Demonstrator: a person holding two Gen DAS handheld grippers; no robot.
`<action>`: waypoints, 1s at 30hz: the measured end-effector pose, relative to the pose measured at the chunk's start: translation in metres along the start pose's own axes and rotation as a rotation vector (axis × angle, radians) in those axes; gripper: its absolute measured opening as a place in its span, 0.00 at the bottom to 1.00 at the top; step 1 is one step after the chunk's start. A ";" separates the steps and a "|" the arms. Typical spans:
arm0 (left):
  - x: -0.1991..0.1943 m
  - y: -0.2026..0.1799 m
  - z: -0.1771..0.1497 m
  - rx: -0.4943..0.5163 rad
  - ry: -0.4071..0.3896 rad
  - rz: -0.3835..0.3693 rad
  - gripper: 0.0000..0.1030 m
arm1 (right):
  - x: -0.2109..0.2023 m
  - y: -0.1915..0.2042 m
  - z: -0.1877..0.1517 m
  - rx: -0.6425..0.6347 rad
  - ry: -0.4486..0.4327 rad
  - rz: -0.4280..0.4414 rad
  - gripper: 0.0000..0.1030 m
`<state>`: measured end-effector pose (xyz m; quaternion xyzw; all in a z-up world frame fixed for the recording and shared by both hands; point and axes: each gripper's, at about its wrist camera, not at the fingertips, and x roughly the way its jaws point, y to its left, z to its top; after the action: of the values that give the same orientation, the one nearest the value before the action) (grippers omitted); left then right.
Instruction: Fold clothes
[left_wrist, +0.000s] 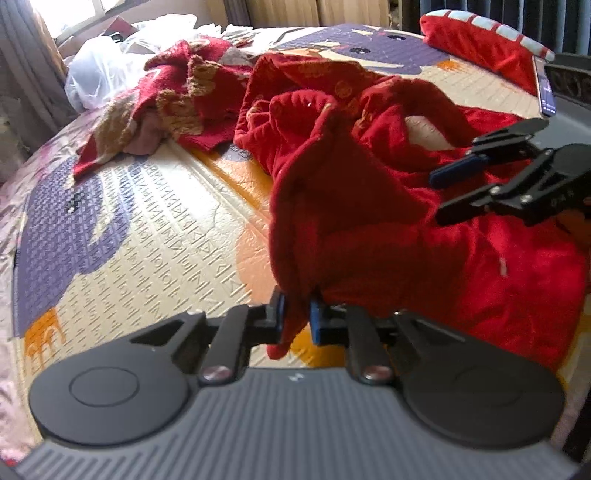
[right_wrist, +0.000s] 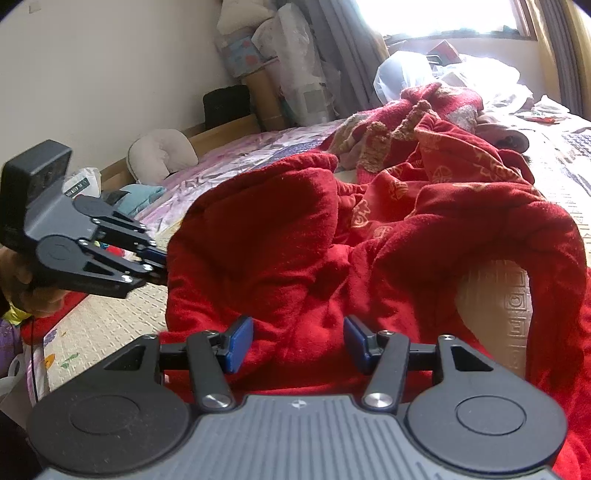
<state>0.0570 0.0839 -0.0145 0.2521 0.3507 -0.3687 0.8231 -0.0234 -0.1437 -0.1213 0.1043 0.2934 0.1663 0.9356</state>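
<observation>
The left gripper (left_wrist: 295, 317) has its jaws pinched on a fold of the red garment (left_wrist: 369, 229). The right gripper (right_wrist: 297, 345) hovers over the same cloth, jaws half open, holding nothing.

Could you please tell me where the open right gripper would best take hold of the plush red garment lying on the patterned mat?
Probably the raised fold of the plush red garment lying just ahead of the right gripper, approached straight forward and slightly downward. That ridge stands proud of the patterned foam mat, so the open jaws can straddle it. The left gripper already pinches an edge on the opposite side.
</observation>
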 end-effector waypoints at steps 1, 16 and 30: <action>-0.006 -0.001 0.000 -0.003 0.001 0.006 0.12 | -0.001 0.001 0.000 -0.001 -0.002 0.003 0.56; -0.086 -0.024 -0.019 -0.036 0.088 0.100 0.11 | -0.014 0.007 0.003 0.002 -0.039 0.037 0.56; -0.100 -0.016 -0.070 -0.161 0.222 0.218 0.15 | -0.009 0.030 -0.008 -0.092 0.020 0.081 0.56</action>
<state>-0.0308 0.1640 0.0156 0.2613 0.4385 -0.2177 0.8319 -0.0426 -0.1184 -0.1139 0.0712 0.2906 0.2182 0.9289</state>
